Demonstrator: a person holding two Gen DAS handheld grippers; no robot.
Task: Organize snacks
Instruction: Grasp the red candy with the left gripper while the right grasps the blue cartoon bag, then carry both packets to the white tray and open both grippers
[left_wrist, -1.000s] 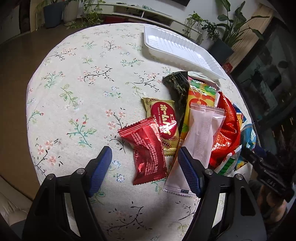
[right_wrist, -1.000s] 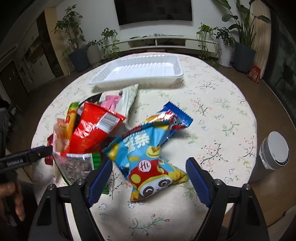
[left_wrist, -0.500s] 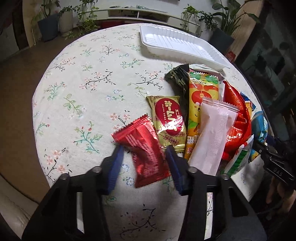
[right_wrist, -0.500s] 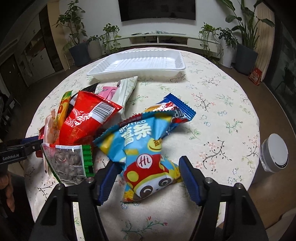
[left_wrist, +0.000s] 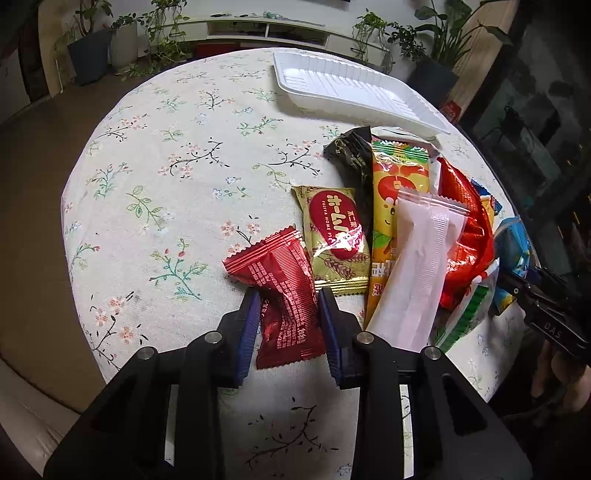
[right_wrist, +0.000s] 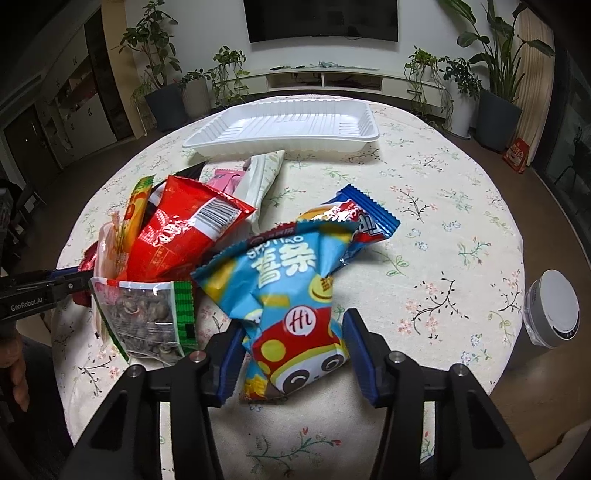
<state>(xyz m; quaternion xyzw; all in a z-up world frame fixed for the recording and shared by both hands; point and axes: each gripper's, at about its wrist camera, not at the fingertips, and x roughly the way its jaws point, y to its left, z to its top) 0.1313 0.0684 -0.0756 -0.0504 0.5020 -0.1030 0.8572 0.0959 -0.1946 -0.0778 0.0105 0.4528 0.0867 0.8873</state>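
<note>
We look down on a round table (left_wrist: 177, 155) under a floral cloth, and at its far edge sits a white plastic tray (right_wrist: 284, 127), lying flat with nothing in it. Between the tray and our grippers lies a loose heap of snack packets. In the right wrist view the biggest of them is a blue chips bag (right_wrist: 291, 295) with a cartoon face, lying near the front edge and partly over a blue-ended wrapper (right_wrist: 369, 218). Left of it a bright red bag (right_wrist: 184, 236) leans over a clear packet of dark nuts (right_wrist: 147, 321).

In the left wrist view a long pale pink sachet (left_wrist: 421, 266) lies across an orange fruit-print packet (left_wrist: 399, 184), with a gold packet bearing a red oval (left_wrist: 336, 240) just left of them and a black wrapper (left_wrist: 354, 158) behind.

Our left gripper (left_wrist: 288, 325) reaches in low from the near edge, level with the cloth, its jaws drawn in against both sides of the small dark red packet (left_wrist: 284, 291) and pinching its near half. Our right gripper (right_wrist: 291, 354) also comes in from the near side, its jaws parted to about the bag's width, straddling the lower end of the blue chips bag; we cannot tell whether the pads are touching it.

Off the right edge of the table stands a white round-topped canister (right_wrist: 550, 314).
</note>
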